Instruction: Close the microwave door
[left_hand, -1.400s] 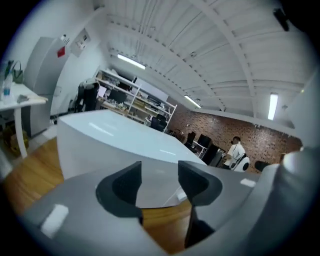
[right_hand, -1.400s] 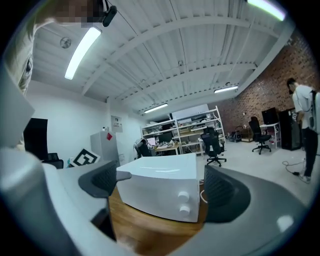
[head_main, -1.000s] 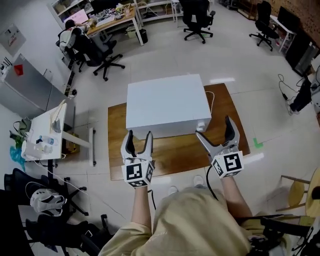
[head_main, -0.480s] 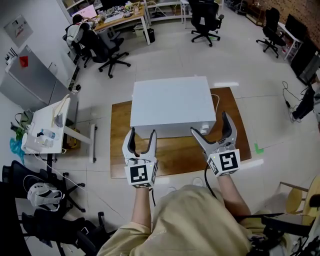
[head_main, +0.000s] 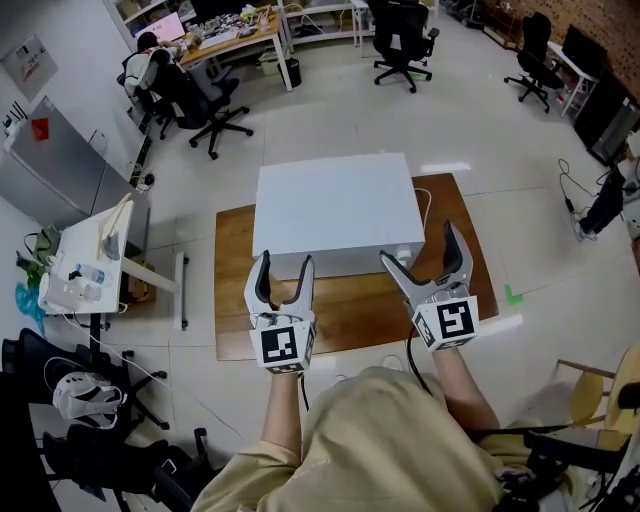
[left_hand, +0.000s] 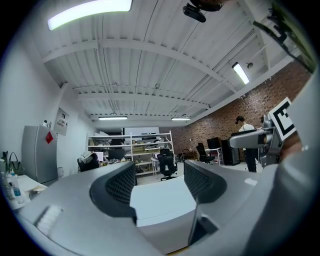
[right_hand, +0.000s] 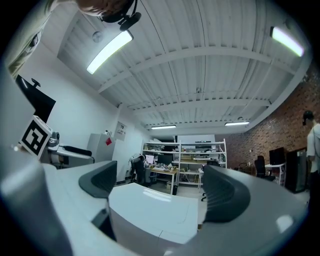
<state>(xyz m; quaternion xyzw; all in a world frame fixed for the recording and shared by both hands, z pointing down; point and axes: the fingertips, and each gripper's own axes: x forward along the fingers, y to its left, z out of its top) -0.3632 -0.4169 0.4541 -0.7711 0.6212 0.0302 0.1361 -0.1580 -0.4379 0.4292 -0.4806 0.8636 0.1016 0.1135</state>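
While left gripper (head_main: 283, 262) and right gripper (head_main: 420, 245) face the microwave (head_main: 335, 205), both gape.

Head view. Left forearm (head_main: 285, 410) and right forearm (head_main: 463, 392) reach up from the lower centre of frame, roughly parallel.

Left gripper (head_main: 283, 264), centre-left: jaws moderately apart, tips toward top of frame, marker cube (head_main: 280, 346) facing the camera.

Right gripper (head_main: 421, 246), centre-right: jaws spread wider, rolled so the outer finger sits higher in frame.

Neither gripper's pads press on anything.
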